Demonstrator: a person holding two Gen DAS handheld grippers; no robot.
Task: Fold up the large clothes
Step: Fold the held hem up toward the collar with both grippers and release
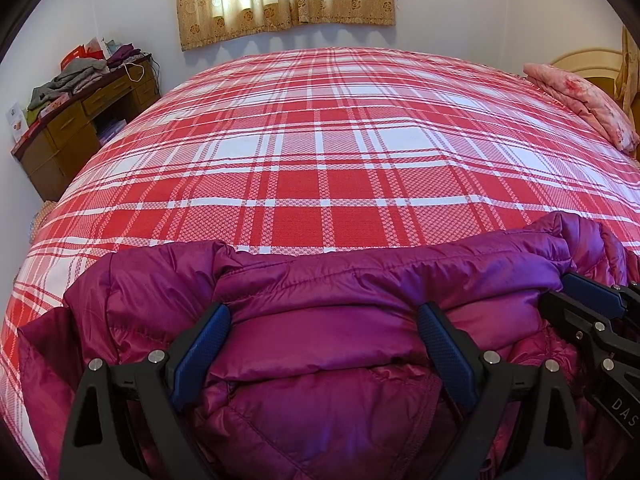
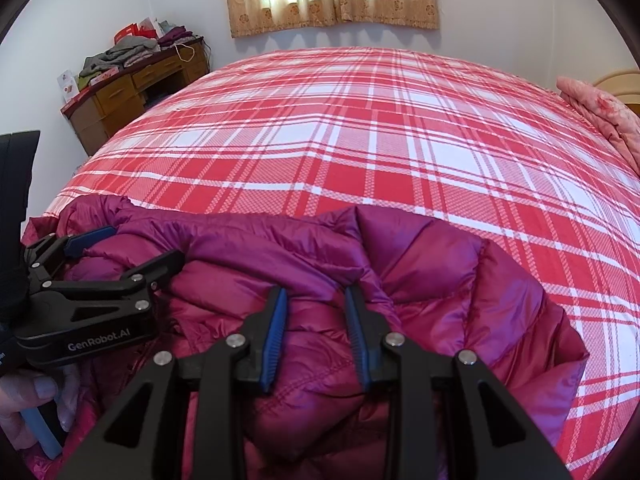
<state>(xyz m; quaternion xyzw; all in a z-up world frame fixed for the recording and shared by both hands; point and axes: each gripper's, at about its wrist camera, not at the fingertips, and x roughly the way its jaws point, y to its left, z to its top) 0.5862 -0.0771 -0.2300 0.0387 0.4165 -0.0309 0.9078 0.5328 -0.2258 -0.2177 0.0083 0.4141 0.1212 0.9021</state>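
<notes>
Jacket [image 1: 320, 320]: magenta quilted puffer, bunched at near edge of plaid bed [image 1: 320, 140], partly doubled over; folding looks early, no tidy stack yet. Left gripper [image 1: 324, 344] spread wide around a puffy roll. Right gripper [image 2: 316, 336] narrowed, pinching a fabric ridge.

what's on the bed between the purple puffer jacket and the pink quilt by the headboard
Nothing: only bare plaid bedspread runs from the jacket to the pink quilt, in both wrist views.
</notes>
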